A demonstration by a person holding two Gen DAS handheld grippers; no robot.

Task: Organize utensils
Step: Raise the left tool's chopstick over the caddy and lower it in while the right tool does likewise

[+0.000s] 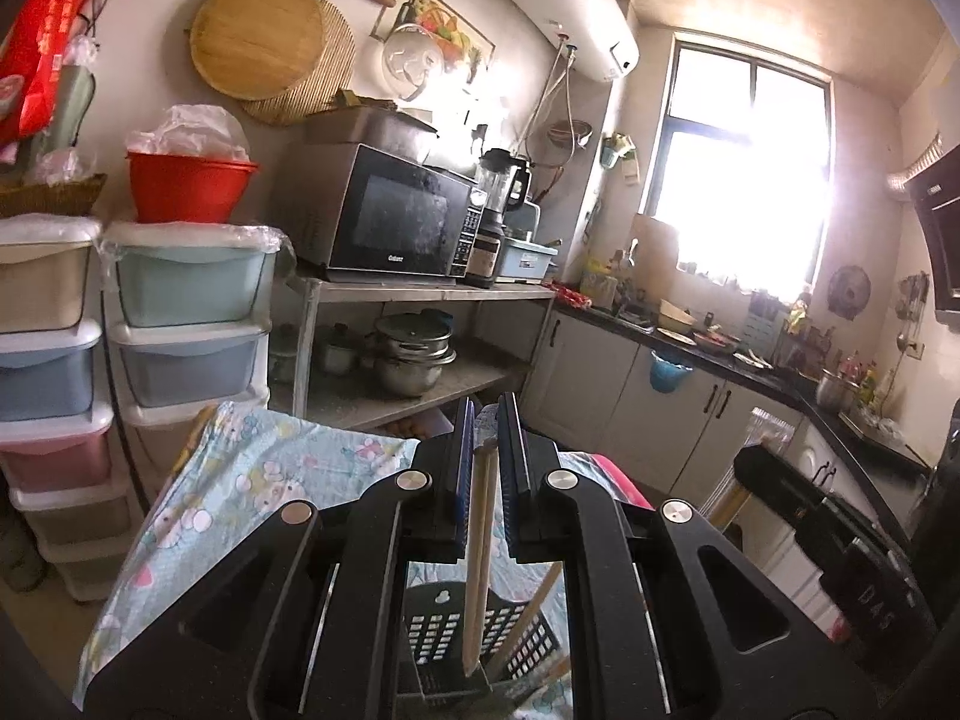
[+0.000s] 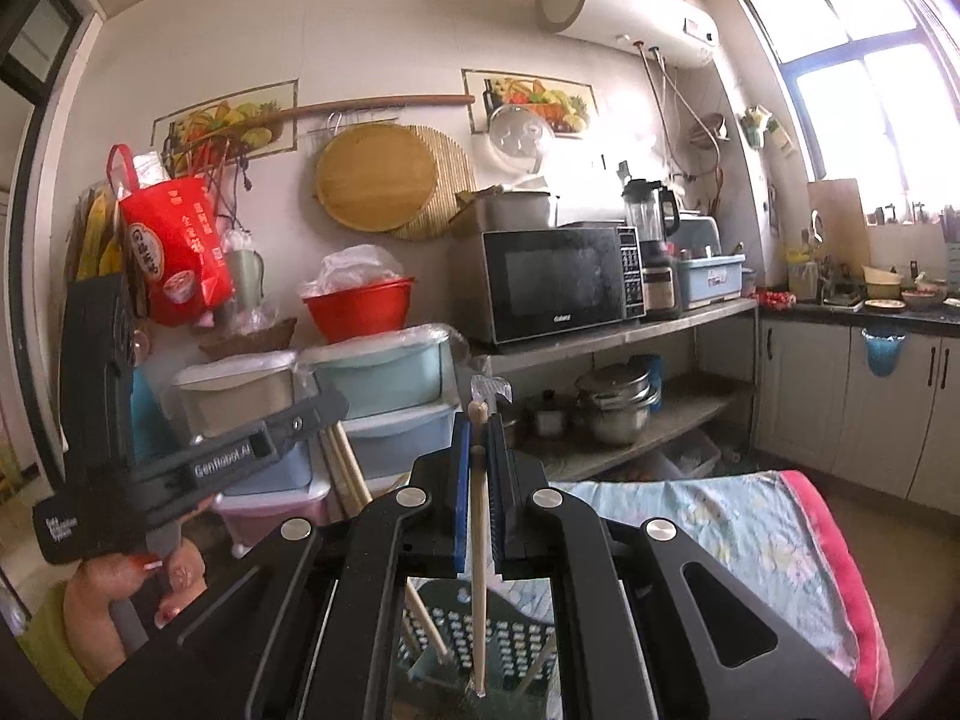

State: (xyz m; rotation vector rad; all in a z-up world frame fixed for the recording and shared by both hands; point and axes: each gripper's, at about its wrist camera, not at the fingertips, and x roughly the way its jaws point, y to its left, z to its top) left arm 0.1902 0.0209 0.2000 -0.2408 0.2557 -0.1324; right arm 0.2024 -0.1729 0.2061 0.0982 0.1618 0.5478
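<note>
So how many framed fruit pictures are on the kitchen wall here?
2. One fruit picture hangs at the left above the red bag; the other fruit picture hangs right of the round wooden board, beside the water heater. Others could be out of view.

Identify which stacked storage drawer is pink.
The lowest coloured drawer in the stack, below the blue drawer; the ones above are beige, mint and blue.

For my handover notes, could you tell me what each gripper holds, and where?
Left gripper: wooden chopsticks near their top ends. Right gripper: one chopstick, likewise.
</note>
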